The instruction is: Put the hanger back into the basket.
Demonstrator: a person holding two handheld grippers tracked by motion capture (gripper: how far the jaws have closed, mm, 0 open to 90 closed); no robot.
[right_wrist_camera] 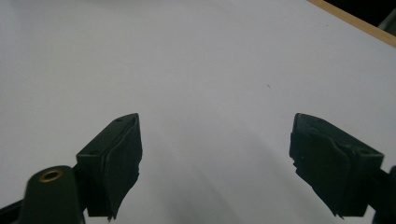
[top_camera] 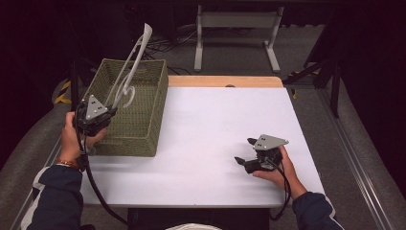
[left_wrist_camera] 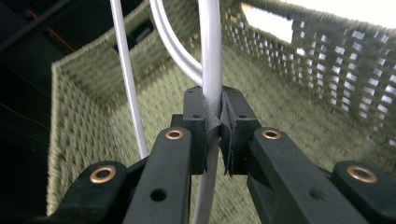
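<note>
Left tongs [top_camera: 109, 113] clamped tight and raised, right tongs [top_camera: 245, 152] spread wide, low

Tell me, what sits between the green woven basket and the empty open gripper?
Nothing: in the high view, bare white tabletop separates the green woven basket from the right gripper.

A white surface [top_camera: 210, 134] with a pale wooden far edge [top_camera: 225, 81] stands on grey carpet [top_camera: 306, 52]. Beyond it, a white metal table frame [top_camera: 237, 28] and tangled cables [top_camera: 165, 45] fade into a darkened room.

Bare white table [top_camera: 210, 129] right of the wicker basket [top_camera: 143, 129].
</note>
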